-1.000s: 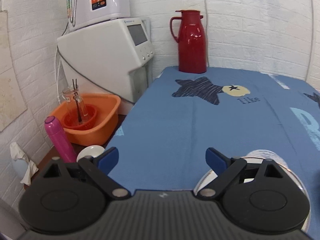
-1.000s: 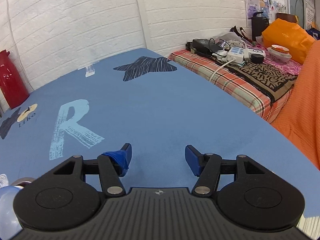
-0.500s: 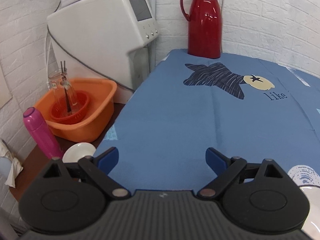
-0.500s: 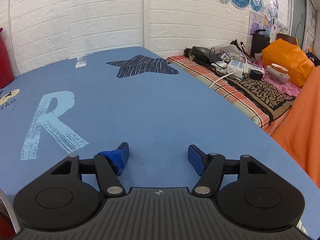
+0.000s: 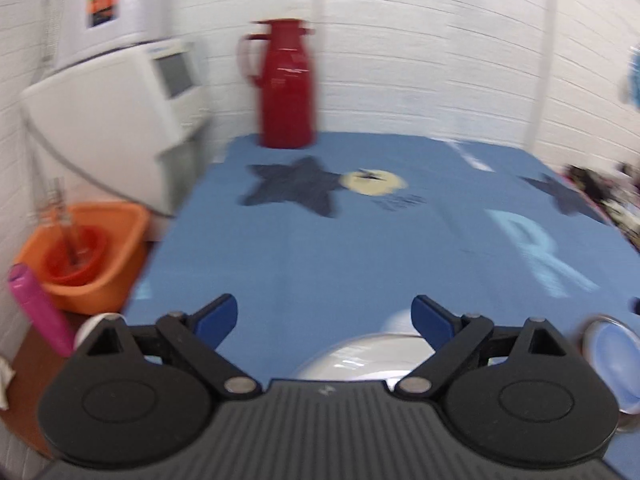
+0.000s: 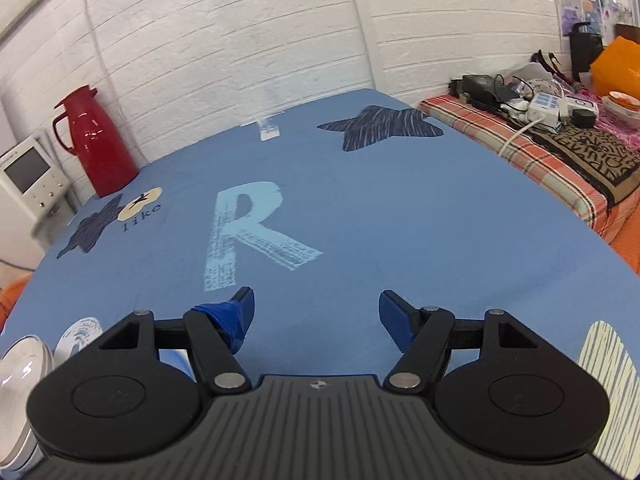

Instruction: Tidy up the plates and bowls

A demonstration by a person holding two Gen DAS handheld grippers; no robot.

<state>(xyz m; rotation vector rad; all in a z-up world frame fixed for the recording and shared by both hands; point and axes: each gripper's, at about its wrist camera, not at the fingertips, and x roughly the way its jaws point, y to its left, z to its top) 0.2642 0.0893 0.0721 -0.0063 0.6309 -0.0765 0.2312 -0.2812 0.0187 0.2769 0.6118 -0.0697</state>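
We hold both grippers over the blue cloth (image 6: 400,208), and neither carries anything. Our left gripper (image 5: 324,314) has its jaws spread wide, and the view from it is smeared with blur. Just under and ahead of its body we see a shiny metal bowl (image 5: 360,354), its rim showing between the two blue fingertips (image 5: 428,314). Off to the right, near the edge of that view, sits a second metal dish (image 5: 610,338) with a bluish sheen; we cannot tell whether it is a plate or a bowl.

Our right gripper (image 6: 316,310) is also wide open, with nothing between the jaws, and its left fingertip (image 6: 236,312) is wrapped in blue tape. At the far lower left of this view we catch the metal bowl (image 6: 20,364) again, and just beside it a white plate (image 6: 82,334) with a blue pattern, partly hidden by the gripper body.

At the back of the cloth a red flask (image 6: 98,140) stands upright against the white brick wall (image 6: 240,40). Left of the table, in the left view, we see an orange basin (image 5: 86,256) with a red strainer (image 5: 82,252) inside it, a pink bottle (image 5: 40,308) in front of it, and a white machine (image 5: 112,120) behind. On the right, a plaid-covered surface (image 6: 532,152) holds a tangle of chargers and cables.
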